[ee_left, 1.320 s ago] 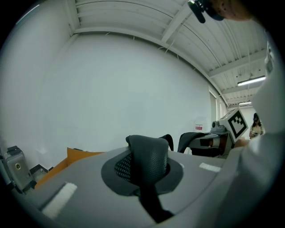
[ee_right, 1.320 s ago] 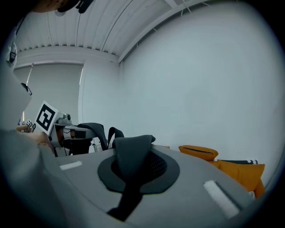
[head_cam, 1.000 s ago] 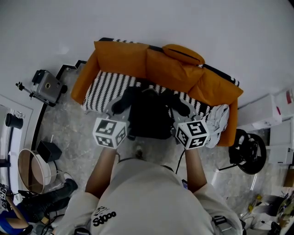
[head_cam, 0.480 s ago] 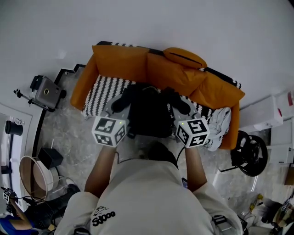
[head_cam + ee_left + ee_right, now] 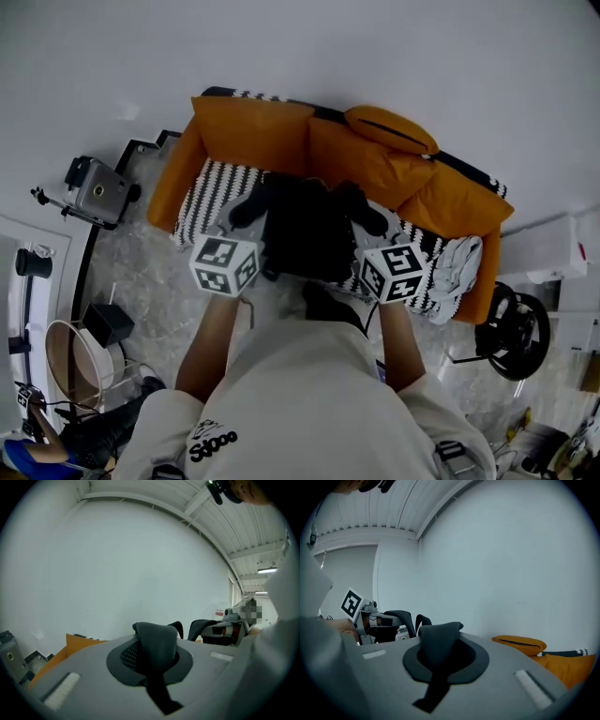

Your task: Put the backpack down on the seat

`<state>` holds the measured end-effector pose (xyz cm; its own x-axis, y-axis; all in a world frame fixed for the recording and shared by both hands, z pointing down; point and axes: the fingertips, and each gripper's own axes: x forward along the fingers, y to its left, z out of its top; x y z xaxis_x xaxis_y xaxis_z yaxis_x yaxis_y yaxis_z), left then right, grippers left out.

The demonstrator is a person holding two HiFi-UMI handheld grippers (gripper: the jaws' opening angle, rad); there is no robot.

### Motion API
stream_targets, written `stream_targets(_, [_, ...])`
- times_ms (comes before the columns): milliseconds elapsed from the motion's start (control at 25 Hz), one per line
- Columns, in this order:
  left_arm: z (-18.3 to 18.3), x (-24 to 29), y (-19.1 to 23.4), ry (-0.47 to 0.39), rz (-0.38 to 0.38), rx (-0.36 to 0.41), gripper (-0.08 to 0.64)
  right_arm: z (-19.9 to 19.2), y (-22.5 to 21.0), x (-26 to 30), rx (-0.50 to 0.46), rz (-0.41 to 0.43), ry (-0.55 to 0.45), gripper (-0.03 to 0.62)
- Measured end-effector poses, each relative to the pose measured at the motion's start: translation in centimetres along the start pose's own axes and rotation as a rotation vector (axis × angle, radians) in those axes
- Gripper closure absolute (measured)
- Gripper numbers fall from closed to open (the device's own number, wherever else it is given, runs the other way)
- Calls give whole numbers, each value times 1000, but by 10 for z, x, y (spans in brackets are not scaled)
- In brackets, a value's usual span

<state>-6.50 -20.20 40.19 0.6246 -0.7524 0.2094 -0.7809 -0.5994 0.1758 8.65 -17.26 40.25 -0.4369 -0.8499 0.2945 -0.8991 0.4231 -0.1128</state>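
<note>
Head view, progress: my black fabric backpack (image 5: 305,234) hangs between my left tool (image 5: 246,214) and right tool (image 5: 371,217), over the black-and-white striped seat (image 5: 208,186) at 12 o'clock. I judge it not yet set down.
Left gripper view: clenched on a black mesh strap (image 5: 153,646).
Right gripper view: clenched on the second black strap (image 5: 438,651); orange cushion (image 5: 520,645) at 3 o'clock.

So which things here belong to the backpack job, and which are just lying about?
In the job: backpack, its straps clamped in left gripper and right gripper; striped seat.
Lying about: white cloth on the seat's end, grey camera, round bin, black wheel.
</note>
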Motion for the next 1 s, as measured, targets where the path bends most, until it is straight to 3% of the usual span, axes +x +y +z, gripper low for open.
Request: stream_targets(1000, [-56,162,112,217,49,-47,551,-50,-91,171,61,43,225,591])
